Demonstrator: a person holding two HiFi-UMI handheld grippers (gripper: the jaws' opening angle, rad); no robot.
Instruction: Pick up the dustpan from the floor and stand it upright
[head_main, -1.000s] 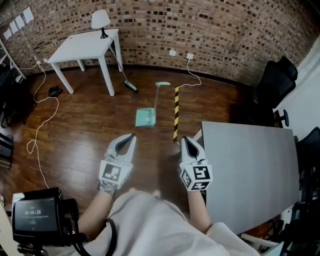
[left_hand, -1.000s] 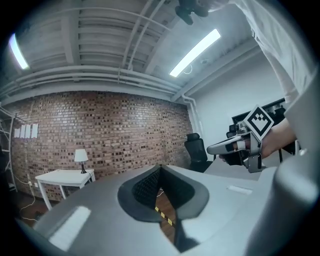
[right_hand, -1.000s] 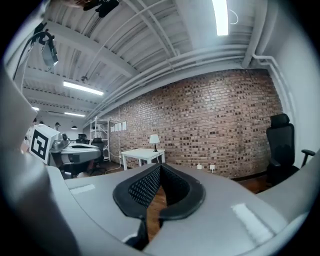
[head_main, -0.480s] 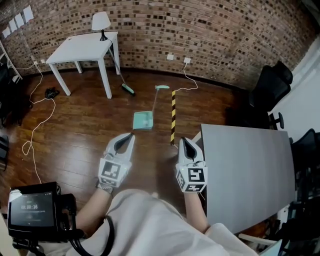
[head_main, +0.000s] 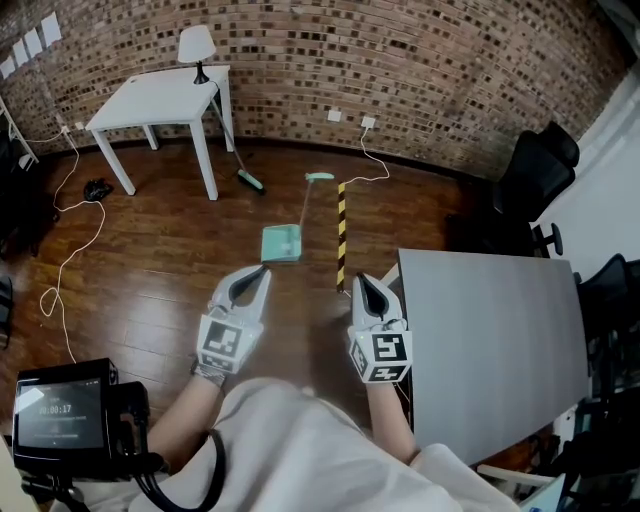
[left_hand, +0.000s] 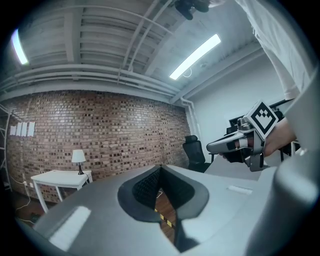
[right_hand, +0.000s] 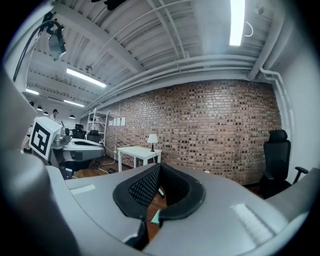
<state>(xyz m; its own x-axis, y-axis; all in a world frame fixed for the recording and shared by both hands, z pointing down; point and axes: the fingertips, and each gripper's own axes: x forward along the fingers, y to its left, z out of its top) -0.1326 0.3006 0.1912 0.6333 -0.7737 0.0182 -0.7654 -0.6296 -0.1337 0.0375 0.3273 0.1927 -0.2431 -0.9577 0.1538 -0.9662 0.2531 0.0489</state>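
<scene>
**Grippers.** The left gripper (head_main: 263, 271) is held out level over the brown wooden floor (head_main: 160, 280). In the left gripper view its jaws (left_hand: 160, 169) stand closed tip to tip, with nothing between them. The right gripper (head_main: 364, 279) is alongside it, just beside the edge of the grey rectangular table (head_main: 480, 330). Its jaws (right_hand: 160, 168) are likewise fully closed and hold nothing.

**Task item.** The teal plastic dustpan (head_main: 282, 243) lies flat on the floor, ahead of both grippers and well apart from them. Its pan is nearer the person. Its thin long handle runs away toward the red brick wall (head_main: 420, 60). It rests just left of the yellow-and-black striped bar (head_main: 341, 235). Neither gripper touches it.

**Surroundings.** A white square table (head_main: 160, 98) stands by the wall, with a teal broom head (head_main: 250, 180) on the floor near its leg.
</scene>
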